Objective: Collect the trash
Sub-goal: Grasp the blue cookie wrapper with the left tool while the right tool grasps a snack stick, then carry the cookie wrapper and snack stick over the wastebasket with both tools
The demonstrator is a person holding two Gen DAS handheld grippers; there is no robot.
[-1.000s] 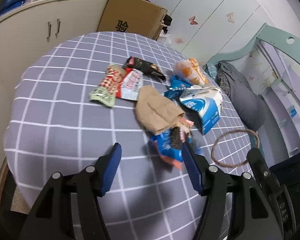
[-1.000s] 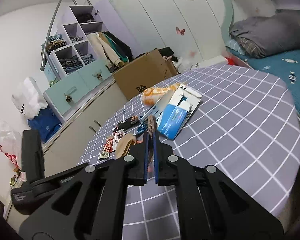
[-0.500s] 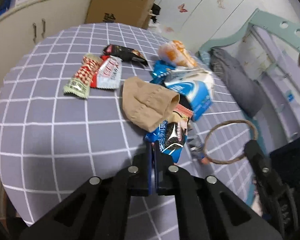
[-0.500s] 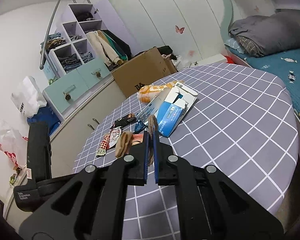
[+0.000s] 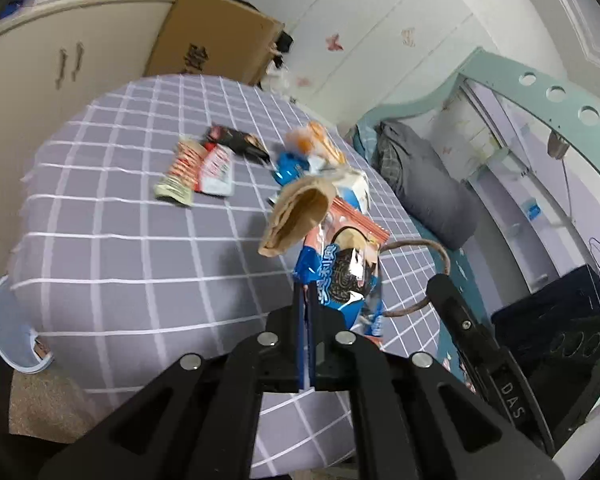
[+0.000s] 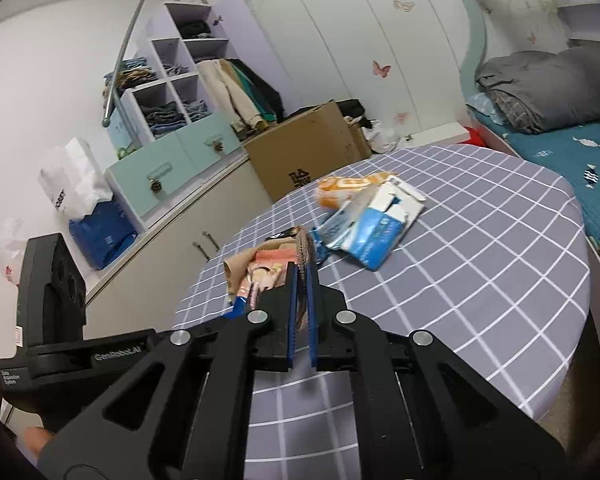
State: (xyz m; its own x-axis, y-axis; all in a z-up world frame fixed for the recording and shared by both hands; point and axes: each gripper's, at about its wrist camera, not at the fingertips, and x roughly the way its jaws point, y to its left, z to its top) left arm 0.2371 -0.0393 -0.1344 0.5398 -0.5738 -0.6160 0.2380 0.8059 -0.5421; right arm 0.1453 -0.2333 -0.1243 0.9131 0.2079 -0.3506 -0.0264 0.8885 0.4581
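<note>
- The left gripper has its fingers clenched on the lower corner of a blue cookie wrapper. The wrapper hangs lifted off the grey checked surface, with an orange-edged packet and a tan paper bag riding up with it at its 12 o'clock.
- The right gripper has its fingers pressed together on a thin brown rope loop. In the left wrist view the loop curves out at the wrapper's 3 o'clock.
- The wrapper looks like thin crinkly foil: very light, floppy and slick. A pinch on a sealed edge or corner, as now, should hold better than one on the glossy face.
- The tan bag seems only to lean on the wrappers, so I judge it may slide off if the bundle is swung.
- Litter remaining on the surface: a striped wrapper and a red-and-white sachet at the bundle's 10 o'clock, a dark packet and an orange bag at 12 o'clock, and a blue-and-white carton.
- The carton is stiffer and bulkier; its open flap or a thin edge would suit the fingers.
</note>
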